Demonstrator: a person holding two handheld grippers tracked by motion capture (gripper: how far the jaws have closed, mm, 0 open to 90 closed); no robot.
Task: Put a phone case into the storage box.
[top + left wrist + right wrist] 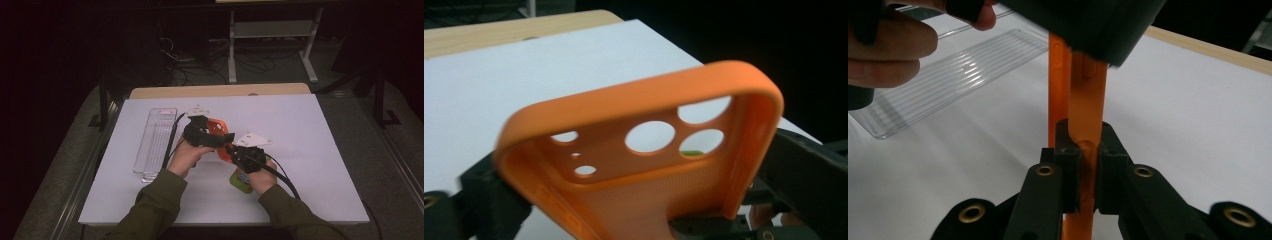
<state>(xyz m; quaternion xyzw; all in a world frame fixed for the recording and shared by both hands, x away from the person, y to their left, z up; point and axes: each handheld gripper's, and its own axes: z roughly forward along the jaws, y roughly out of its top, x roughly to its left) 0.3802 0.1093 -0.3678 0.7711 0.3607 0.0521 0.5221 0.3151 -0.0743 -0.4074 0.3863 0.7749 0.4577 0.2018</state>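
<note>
A: Location of the orange phone case?
B: Held above the white desk, between both grippers; clear tray lies to its left.
A: Right gripper fingers?
B: Nearly closed, clamped on the case edge.
A: Left gripper fingers?
B: Spread wide across the case; contact cannot be confirmed.

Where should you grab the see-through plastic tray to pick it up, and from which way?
Probably best across one long side wall of the clear tray, near the middle of its length, coming straight down from above. It lies flat on the white table with its open side up, so the thin raised rim is the part jaws can close on. The long wall away from the left gripper looks freer.
</note>
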